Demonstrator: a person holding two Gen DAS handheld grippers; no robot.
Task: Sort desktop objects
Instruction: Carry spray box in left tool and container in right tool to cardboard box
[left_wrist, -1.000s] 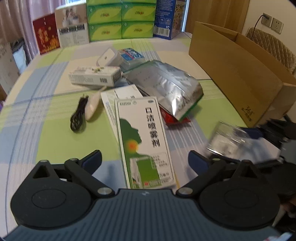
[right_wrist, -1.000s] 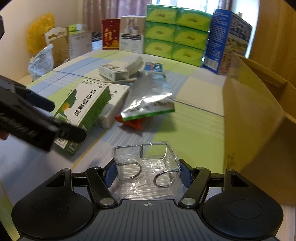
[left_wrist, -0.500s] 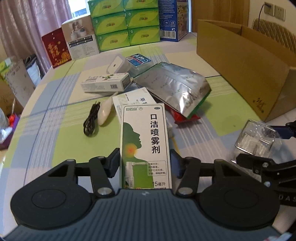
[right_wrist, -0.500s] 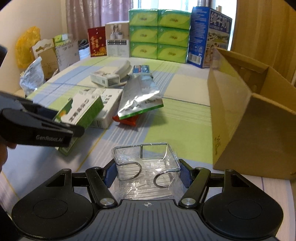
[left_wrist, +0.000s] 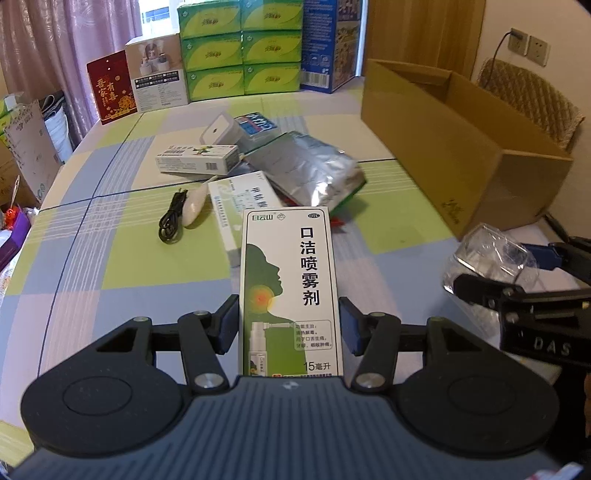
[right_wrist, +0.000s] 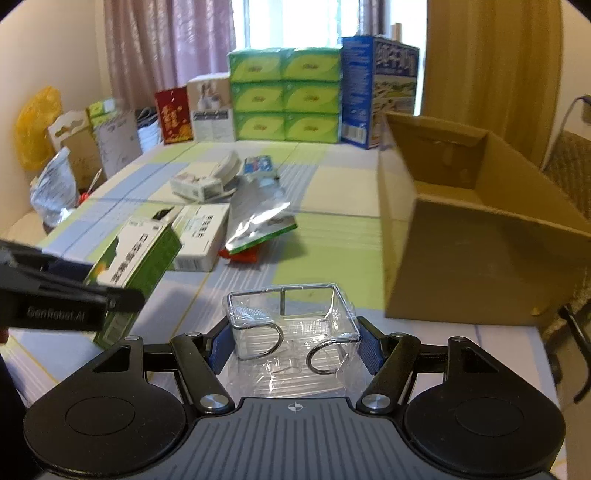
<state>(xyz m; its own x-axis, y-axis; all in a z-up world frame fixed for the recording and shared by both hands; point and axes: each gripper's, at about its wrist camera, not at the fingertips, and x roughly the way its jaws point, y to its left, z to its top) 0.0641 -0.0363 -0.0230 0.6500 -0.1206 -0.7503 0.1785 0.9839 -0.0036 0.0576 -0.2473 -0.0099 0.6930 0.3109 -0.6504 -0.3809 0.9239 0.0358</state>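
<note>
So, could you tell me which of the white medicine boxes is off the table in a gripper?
The green-and-white spray box, clamped upright in the left gripper. The other two white boxes lie flat on the table.

I am clamping a clear plastic box, wrapped in crinkled film, between my right gripper pads. My left gripper is holding a green spray carton at the left edge. The open cardboard box is sitting on the checked tablecloth to the right.
</note>
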